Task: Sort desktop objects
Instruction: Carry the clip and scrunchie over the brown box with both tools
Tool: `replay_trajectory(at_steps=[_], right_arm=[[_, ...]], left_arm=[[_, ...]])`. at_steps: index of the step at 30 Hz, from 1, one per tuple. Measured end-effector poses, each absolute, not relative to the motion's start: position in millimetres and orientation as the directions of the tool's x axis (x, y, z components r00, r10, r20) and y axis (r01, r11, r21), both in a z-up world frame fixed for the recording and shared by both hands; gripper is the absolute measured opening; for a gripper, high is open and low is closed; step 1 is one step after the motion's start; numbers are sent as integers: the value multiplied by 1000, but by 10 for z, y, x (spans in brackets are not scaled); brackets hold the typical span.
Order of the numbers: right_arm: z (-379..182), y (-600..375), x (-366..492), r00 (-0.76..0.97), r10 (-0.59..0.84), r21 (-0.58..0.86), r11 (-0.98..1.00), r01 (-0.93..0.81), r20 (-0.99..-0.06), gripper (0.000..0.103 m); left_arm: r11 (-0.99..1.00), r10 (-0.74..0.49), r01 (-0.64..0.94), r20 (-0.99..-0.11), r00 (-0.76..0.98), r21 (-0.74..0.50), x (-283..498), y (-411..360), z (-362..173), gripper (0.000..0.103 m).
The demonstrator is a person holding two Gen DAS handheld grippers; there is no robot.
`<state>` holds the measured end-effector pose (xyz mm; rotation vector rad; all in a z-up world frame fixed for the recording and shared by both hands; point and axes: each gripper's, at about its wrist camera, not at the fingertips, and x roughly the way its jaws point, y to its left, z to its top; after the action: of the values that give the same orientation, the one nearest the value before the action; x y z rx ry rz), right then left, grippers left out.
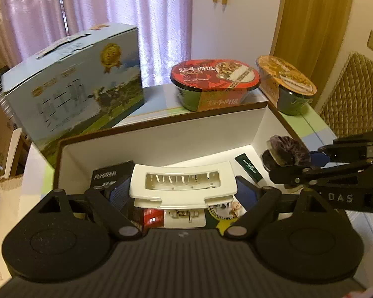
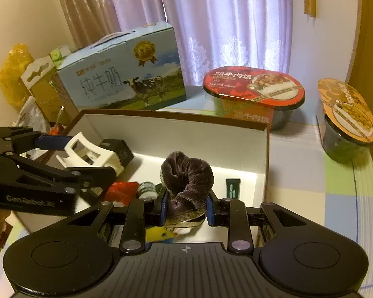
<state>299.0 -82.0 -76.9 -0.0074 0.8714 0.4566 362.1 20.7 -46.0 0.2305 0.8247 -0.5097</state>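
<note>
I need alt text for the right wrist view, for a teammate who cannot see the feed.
The right gripper is shut on a dark velvet scrunchie above an open white box holding small items. To its left, the left gripper holds a white hair claw clip over the same box; a milk carton and two instant meal bowls stand behind.

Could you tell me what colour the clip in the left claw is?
White hair clip, clearest in the left wrist view.

"纯牛奶" on milk carton (image 2: pixel 126 84)
</note>
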Motion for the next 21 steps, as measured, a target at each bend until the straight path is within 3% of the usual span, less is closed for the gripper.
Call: replay_trajectory(at_steps=[21], right_arm=[[-1144, -671, 3563, 520, 307, 91, 912, -400, -797, 27]], left_arm=[[857, -294, 515, -823, 486, -3, 4457, -149, -1167, 85]])
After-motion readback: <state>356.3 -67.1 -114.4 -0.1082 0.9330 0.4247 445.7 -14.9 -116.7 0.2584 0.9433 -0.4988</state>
